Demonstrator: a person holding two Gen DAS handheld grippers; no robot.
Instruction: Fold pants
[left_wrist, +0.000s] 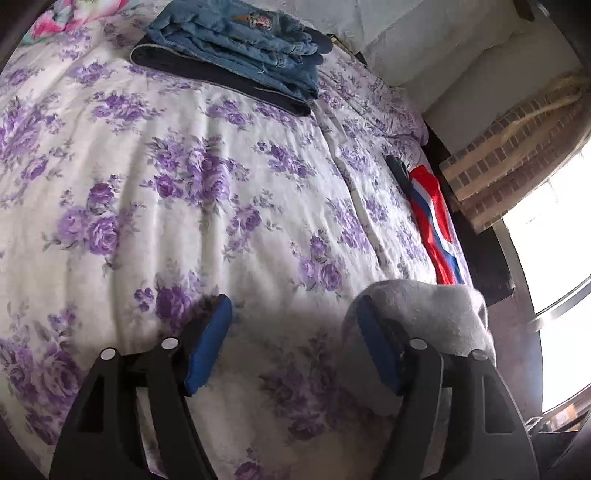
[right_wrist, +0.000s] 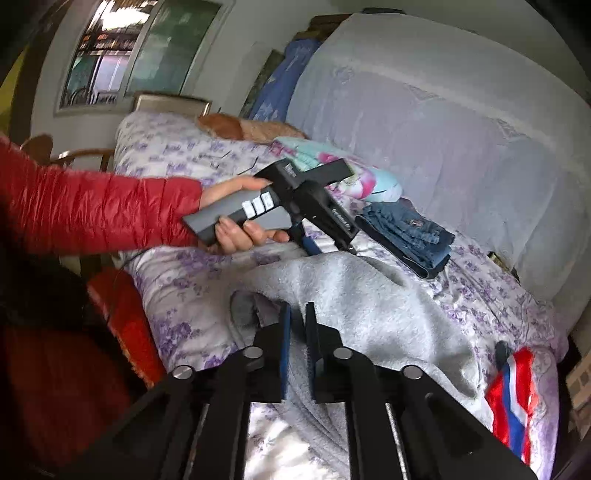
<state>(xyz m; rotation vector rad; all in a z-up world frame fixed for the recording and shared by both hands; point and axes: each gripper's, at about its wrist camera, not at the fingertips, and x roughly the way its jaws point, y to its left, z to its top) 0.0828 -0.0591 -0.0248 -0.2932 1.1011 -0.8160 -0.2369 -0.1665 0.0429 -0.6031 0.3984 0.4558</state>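
Your left gripper (left_wrist: 291, 343) gapes empty, grey sweatpants (right_wrist: 354, 295) draped lower right over 1 finger; right gripper (right_wrist: 297, 325) slightly parted astride a fold, pinch it firmly before lifting.

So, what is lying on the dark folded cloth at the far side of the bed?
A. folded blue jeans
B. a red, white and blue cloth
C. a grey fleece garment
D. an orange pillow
A: the folded blue jeans rest on the dark folded cloth, while the grey fleece garment lies nearer, by the hand-held grippers, and the red, white and blue cloth is at the bed's edge.
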